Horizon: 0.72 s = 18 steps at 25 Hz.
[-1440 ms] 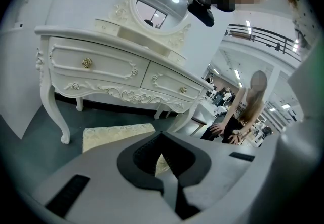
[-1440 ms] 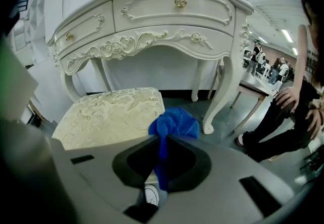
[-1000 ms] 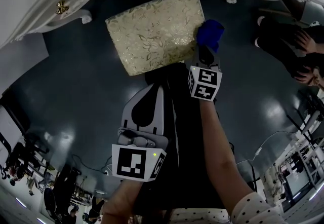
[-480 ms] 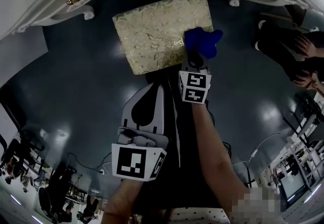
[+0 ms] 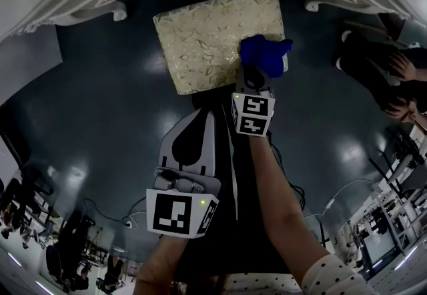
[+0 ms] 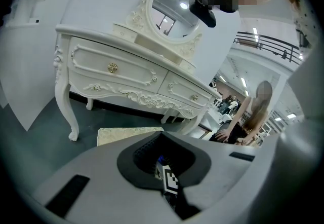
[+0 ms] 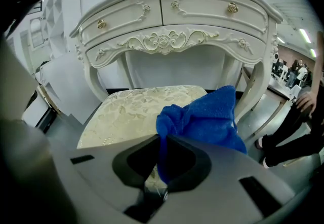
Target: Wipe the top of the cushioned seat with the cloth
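Right gripper [image 5: 256, 77] clamps cloth [image 5: 265, 53] at seat's [image 5: 200, 40] 4 o'clock corner for wiping; left gripper [image 5: 202, 115], jaws closed and empty, idles at 6 o'clock.

Fluffy, matt blue terry makes the cloth [image 7: 210, 116]. The cushioned seat [image 5: 200, 37] wears leaf-patterned brocade with faint sheen. The dressing table [image 7: 172, 17] is smooth white paint with brassy knobs [image 7: 232, 8]; the floor [image 5: 100, 107] is glossy.
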### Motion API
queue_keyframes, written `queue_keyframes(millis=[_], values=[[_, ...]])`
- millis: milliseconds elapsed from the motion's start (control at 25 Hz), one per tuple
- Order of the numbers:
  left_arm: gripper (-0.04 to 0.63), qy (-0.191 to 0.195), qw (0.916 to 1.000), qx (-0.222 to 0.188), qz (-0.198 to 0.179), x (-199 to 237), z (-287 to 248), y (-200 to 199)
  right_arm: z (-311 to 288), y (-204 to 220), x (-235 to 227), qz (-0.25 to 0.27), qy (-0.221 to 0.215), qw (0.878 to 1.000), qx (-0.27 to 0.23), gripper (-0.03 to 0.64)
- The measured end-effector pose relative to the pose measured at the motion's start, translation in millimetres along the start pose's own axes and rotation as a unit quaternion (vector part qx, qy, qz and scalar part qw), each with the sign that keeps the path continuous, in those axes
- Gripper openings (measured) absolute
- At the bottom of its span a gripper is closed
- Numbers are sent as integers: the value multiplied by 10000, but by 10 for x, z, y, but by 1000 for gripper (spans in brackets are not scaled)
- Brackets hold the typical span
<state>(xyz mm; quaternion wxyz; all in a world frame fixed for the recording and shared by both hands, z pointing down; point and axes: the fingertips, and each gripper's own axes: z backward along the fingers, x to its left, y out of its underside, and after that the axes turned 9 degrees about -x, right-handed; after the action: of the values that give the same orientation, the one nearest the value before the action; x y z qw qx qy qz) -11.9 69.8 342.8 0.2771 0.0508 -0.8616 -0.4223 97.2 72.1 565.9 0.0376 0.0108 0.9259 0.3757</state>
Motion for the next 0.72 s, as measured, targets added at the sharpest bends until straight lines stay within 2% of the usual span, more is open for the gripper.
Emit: queue_keyframes(millis=[720], values=[[-3,-201,9996,-124,146,226,117,-28,-32,-6,621,113,-522,9986,28,46]])
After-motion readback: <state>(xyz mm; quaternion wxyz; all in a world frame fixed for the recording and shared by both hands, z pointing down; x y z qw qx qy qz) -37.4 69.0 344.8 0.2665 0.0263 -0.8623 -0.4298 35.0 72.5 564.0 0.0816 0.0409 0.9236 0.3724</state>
